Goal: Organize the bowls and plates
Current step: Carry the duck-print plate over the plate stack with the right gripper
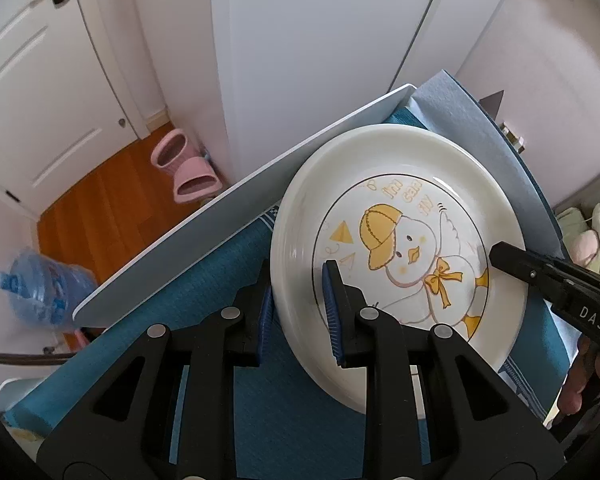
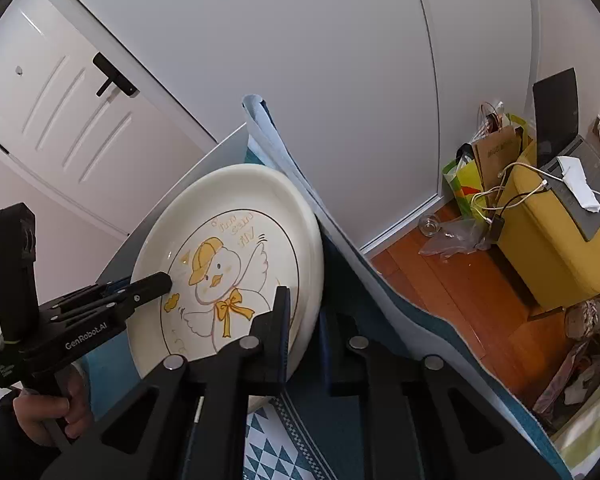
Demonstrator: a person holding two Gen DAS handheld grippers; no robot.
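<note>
A white door [image 1: 32, 92] and pale wall panels [image 1: 300, 40] stand behind a table [image 1: 188, 236] with a white edge, covered by a blue cloth [image 1: 204, 280]. Wooden floor [image 2: 472, 292] shows beyond it, with a yellow box [image 2: 556, 236] and paper bags [image 2: 496, 156] to one side, a water jug [image 1: 40, 284] and pink slippers [image 1: 184, 168] to the other. On the cloth rests a white plate [image 1: 400, 240] printed with a duck in a yellow cap. The left tongs [image 1: 300, 312] are narrow, their blue pads clamped on the plate's near-left rim. The right tongs [image 2: 306, 328] grip the opposite rim, one finger [image 2: 278, 320] over the plate's face. A hand [image 2: 48, 412] holds the left tool's grip.
</note>
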